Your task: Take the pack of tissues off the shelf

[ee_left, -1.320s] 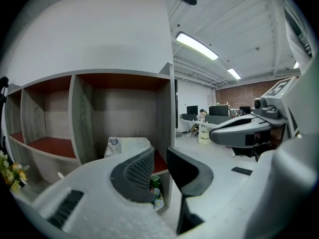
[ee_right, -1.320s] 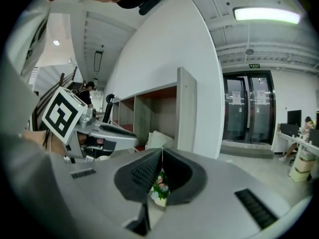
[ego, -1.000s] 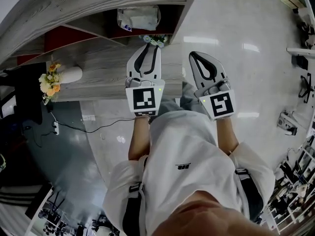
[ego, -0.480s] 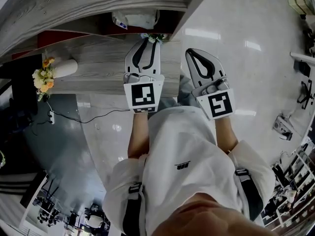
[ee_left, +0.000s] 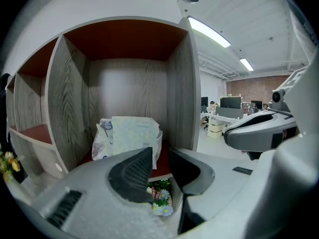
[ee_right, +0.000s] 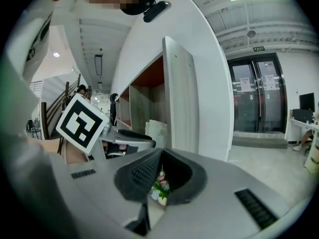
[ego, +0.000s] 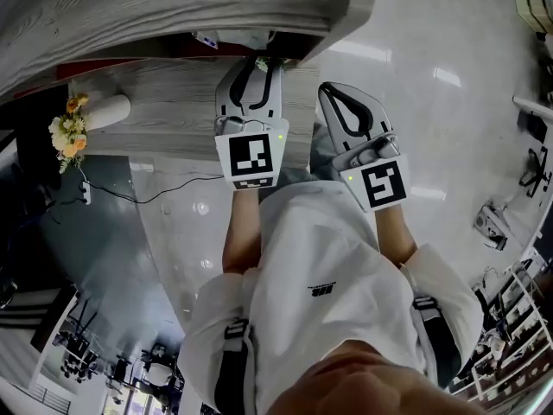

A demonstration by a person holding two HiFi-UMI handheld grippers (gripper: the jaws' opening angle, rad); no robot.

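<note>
In the end shelf compartment sits the pack of tissues.

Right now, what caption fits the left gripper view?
Left gripper, jaws apart and empty, points at the pack of tissues in the shelf compartment.

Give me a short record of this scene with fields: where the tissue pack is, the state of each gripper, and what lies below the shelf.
pack of tissues: inside the rightmost compartment of the shelf, not held
left gripper: jaws apart, empty, aimed at the pack, short of it
right gripper: jaws together, empty, off the shelf's end
below the compartment: small flowers
</note>
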